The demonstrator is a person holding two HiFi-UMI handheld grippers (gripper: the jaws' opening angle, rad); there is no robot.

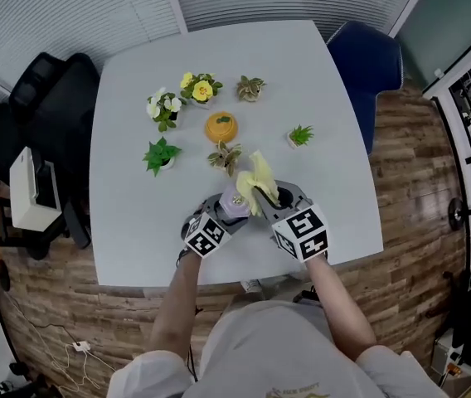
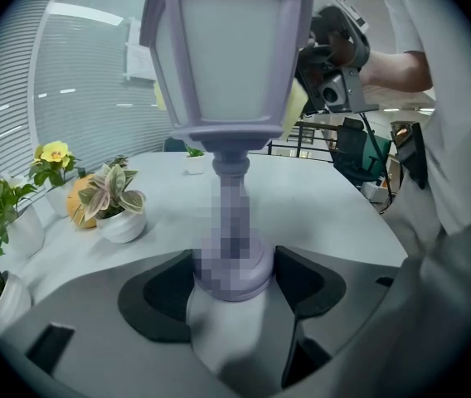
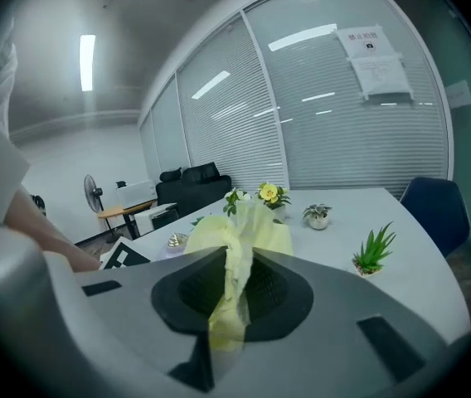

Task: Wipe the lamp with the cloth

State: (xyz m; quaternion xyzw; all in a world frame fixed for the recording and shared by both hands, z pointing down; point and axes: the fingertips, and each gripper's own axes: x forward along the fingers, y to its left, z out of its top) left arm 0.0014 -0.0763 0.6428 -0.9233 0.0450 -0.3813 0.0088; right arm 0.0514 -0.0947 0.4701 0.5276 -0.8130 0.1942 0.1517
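Lilac lamp (image 2: 231,56) stood upright near the front edge of our white table (image 1: 136,98). We had our left gripper (image 2: 234,276) clamped on its round base, one pad on each side. Our right gripper (image 3: 235,293) was pinched tight on the yellow cloth (image 3: 234,264), which poked up out of the jaws right against the lamp's head (on the side away from the left gripper). Further back we had some little potted plants (image 1: 162,154) and an orange pumpkin-ish ornament (image 1: 220,128).
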